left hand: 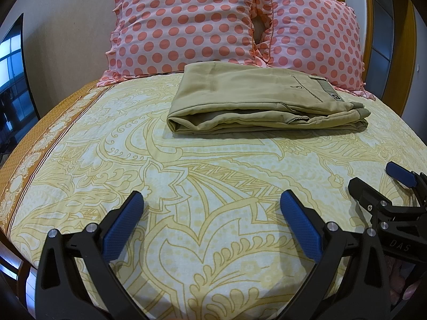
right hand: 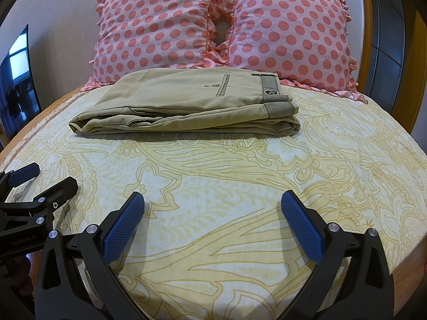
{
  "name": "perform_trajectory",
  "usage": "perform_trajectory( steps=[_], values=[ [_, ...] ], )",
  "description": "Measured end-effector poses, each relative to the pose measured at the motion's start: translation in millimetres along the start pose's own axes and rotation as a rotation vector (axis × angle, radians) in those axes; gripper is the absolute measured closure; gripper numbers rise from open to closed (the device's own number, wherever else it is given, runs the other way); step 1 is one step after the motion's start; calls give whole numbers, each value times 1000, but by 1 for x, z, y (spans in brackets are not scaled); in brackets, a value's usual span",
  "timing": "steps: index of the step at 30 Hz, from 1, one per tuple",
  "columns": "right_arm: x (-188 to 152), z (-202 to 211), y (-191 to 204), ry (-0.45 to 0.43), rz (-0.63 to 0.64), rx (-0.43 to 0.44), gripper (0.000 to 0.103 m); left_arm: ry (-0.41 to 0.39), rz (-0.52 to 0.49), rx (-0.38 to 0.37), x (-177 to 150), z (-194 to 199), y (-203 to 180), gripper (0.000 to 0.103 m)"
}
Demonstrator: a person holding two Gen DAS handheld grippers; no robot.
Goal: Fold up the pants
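Khaki pants (left hand: 256, 101) lie folded in a flat stack on the bed, in front of the pillows, waistband to the right; they also show in the right wrist view (right hand: 186, 106). My left gripper (left hand: 210, 200) is open and empty, above the sheet well short of the pants. My right gripper (right hand: 210, 200) is open and empty too, at the same distance. The right gripper shows at the right edge of the left wrist view (left hand: 379, 181); the left gripper shows at the left edge of the right wrist view (right hand: 48, 178).
Yellow patterned bed sheet (left hand: 186, 176) covers the bed. Two pink polka-dot pillows (left hand: 186, 21) (left hand: 315, 42) lean at the head. A wooden headboard (left hand: 408, 40) stands right; a dark screen (left hand: 13, 74) at left. The bed's wooden edge (right hand: 408, 266) is near.
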State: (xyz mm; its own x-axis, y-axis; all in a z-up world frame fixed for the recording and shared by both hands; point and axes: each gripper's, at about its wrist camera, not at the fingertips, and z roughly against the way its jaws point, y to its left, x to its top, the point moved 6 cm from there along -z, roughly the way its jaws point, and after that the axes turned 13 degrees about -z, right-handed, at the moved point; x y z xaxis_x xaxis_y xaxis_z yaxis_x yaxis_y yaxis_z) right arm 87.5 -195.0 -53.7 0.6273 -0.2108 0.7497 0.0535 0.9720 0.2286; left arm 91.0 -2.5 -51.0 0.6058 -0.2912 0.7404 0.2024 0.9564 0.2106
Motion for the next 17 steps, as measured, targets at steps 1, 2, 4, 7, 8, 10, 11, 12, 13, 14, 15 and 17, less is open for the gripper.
perform_trajectory(
  steps=[1,2,4,7,8,10,11,12,13,14,15,17],
  values=[
    [0,0,0,0,0,0,1,0,-1,1,0,0,0,2],
    [0,0,0,0,0,0,1,1,1,2,0,0,0,2],
    [0,0,0,0,0,1,1,0,1,2,1,0,1,2],
    [0,0,0,0,1,1,1,-4,1,3,1,0,3,2],
    [0,0,0,0,1,1,1,-3,1,3,1,0,3,2],
    [0,0,0,0,0,1,1,-4,-1,3,1,0,2,2],
    [0,0,0,0,0,1,1,-4,-2,5,2,-1,2,2],
    [0,0,0,0,0,1,1,-4,-1,5,2,-1,2,2],
    [0,0,-1,0,1,1,1,-6,0,7,3,-1,3,2],
    [0,0,-1,0,1,1,1,-6,-2,7,2,0,3,2],
    [0,0,-1,0,1,1,1,-4,0,10,2,0,3,2],
    [0,0,-1,0,1,1,1,3,5,15,3,0,3,2]
  ],
)
